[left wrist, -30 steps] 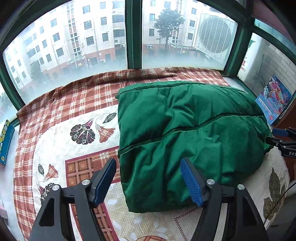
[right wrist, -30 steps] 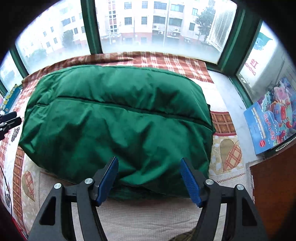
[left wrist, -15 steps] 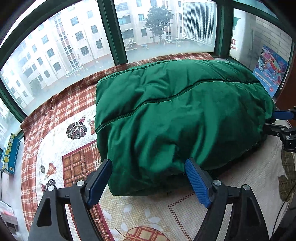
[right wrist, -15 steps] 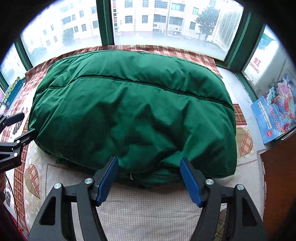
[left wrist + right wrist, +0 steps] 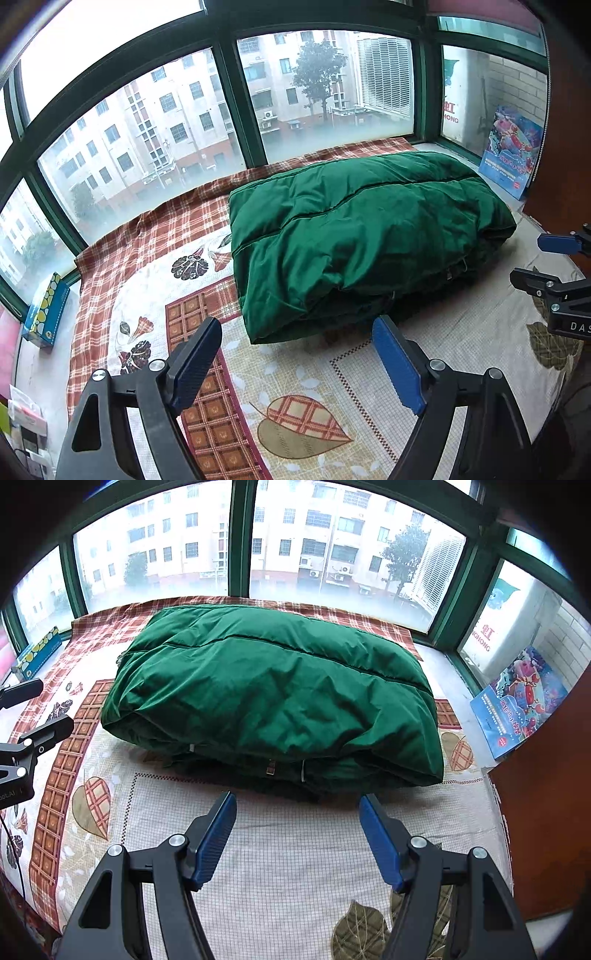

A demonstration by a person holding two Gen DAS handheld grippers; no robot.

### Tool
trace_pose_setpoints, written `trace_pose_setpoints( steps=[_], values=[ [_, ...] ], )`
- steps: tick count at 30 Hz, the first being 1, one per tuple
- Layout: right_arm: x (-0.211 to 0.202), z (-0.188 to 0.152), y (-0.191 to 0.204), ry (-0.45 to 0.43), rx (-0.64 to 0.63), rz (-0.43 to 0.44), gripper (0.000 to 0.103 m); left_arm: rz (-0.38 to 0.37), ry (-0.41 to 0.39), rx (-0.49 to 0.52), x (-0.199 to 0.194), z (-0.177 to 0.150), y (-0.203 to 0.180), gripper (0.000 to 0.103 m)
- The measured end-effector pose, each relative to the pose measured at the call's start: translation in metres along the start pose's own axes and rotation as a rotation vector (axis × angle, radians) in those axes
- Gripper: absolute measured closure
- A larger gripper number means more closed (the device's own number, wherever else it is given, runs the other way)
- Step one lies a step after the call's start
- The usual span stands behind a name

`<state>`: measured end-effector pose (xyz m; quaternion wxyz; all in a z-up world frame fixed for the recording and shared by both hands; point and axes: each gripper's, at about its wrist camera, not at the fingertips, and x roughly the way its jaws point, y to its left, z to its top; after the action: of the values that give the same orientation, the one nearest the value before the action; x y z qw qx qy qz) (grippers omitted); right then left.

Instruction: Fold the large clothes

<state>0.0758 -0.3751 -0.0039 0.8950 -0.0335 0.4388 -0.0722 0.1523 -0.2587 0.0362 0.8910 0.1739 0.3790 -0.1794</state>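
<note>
On the patterned bedspread [image 5: 295, 849] lies the folded green jacket [image 5: 273, 701]; left gripper [image 5: 299, 354] and right gripper [image 5: 299, 834] gape wide, empty.

One folded green padded coat [image 5: 362, 236] lies on one patterned quilt [image 5: 314, 380]. Two tools are in view, the left tool [image 5: 295, 360] and the right tool [image 5: 297, 836]. One picture book [image 5: 519, 701] and one blue spotted box [image 5: 46, 310] sit at the window ledge.

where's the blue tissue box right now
In the left wrist view the blue tissue box sits at the far left on the sill under the window, just off the plaid blanket's left edge, well apart from the green coat.
</note>
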Motion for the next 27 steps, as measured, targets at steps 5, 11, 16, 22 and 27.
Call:
trace_pose_setpoints(
  steps=[5, 11, 16, 22, 27],
  values=[
    [-0.024, -0.014, 0.011, -0.037, 0.014, 0.000, 0.028, 0.002, -0.020, -0.013, -0.031, -0.017, 0.002, 0.009],
    [-0.044, -0.031, 0.020, -0.065, 0.040, -0.006, 0.027, 0.022, -0.026, -0.026, -0.059, -0.043, 0.003, 0.009],
    [-0.055, -0.042, 0.024, -0.085, 0.052, -0.020, 0.027, 0.008, -0.036, -0.057, -0.076, -0.060, 0.007, 0.007],
    [-0.062, -0.052, 0.018, -0.096, 0.099, 0.015, 0.027, -0.004, -0.017, -0.087, -0.083, -0.079, 0.010, 0.007],
    [-0.064, -0.057, 0.019, -0.103, 0.103, 0.014, 0.027, -0.014, -0.012, -0.112, -0.086, -0.088, 0.013, 0.007]
  ],
)
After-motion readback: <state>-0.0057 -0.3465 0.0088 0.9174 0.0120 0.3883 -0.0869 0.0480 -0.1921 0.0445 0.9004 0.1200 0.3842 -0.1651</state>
